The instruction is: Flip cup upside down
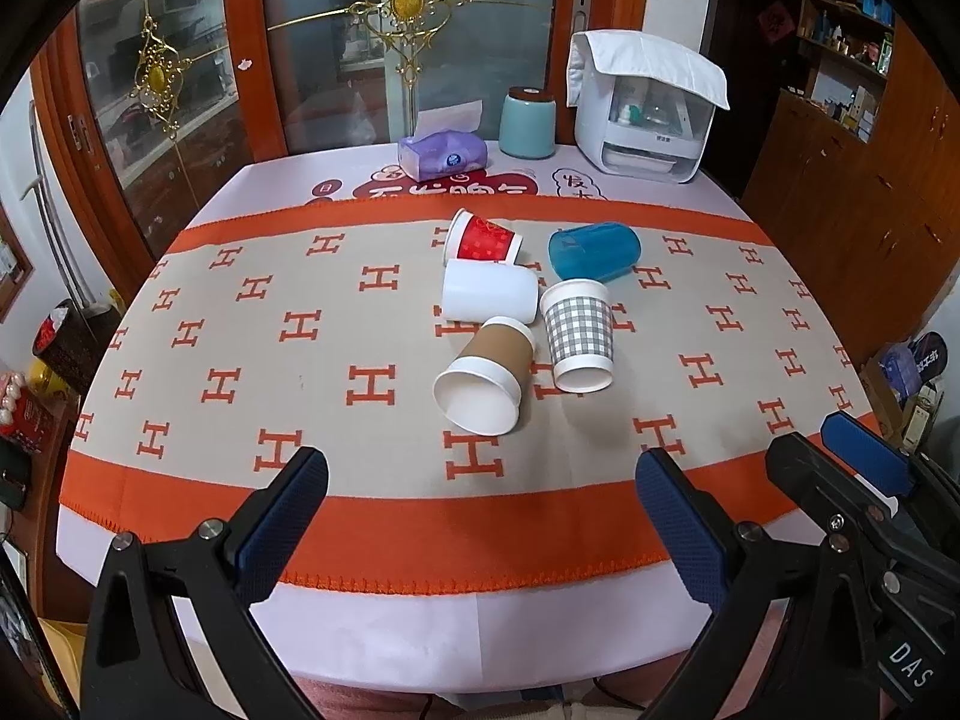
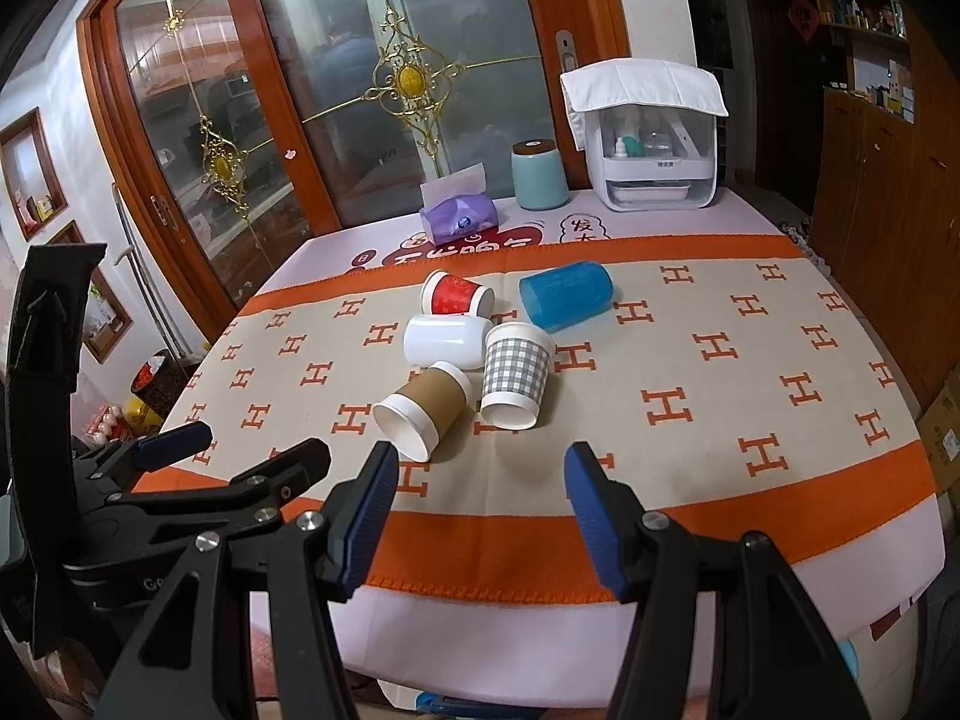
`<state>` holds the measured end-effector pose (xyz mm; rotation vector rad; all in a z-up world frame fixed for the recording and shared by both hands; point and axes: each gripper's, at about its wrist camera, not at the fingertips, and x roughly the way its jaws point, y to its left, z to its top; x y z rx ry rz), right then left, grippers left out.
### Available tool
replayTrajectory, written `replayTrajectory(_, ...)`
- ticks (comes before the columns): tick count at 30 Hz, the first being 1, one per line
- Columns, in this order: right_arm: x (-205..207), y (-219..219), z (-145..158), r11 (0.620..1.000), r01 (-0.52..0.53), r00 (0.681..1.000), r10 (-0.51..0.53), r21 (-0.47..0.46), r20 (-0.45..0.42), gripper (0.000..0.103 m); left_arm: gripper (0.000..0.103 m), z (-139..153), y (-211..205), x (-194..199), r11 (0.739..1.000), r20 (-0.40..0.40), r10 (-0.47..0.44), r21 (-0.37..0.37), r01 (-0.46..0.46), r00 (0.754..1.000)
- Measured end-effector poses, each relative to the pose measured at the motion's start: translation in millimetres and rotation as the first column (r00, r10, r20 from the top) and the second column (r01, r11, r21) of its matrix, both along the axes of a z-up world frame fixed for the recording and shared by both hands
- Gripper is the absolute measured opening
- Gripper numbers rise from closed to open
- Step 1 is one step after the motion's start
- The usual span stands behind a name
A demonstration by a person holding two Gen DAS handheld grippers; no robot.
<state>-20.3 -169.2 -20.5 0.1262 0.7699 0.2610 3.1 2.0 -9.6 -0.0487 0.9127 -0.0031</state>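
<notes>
Several cups lie on their sides in a cluster at the table's middle: a brown-sleeved paper cup point(image 1: 483, 381) point(image 2: 420, 414) nearest me with its mouth toward me, a grey checked cup point(image 1: 579, 333) point(image 2: 516, 375), a white cup point(image 1: 489, 299) point(image 2: 444, 341), a red cup point(image 1: 485, 238) point(image 2: 456, 294) and a blue plastic cup point(image 1: 594, 250) point(image 2: 567, 295). My left gripper point(image 1: 480, 510) is open and empty near the front edge. My right gripper point(image 2: 480, 516) is open and empty, also short of the cups; it shows in the left wrist view point(image 1: 864, 462).
An orange and beige H-pattern cloth point(image 1: 240, 360) covers the table. At the back stand a purple tissue pack point(image 1: 441, 153), a teal jar point(image 1: 528, 122) and a white appliance under a cloth point(image 1: 645, 114). Glass doors are behind, wooden cabinets right.
</notes>
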Motion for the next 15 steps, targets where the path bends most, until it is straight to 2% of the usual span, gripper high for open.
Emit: replayTrajectory(15,3.6,-0.7,-2.0,1.000,0.000,1.000,0.000,0.013,-0.014,0.058,0.101,-2.3,2.4,-0.8,1.000,-0.011,0.006,0.013,-0.006,1.000)
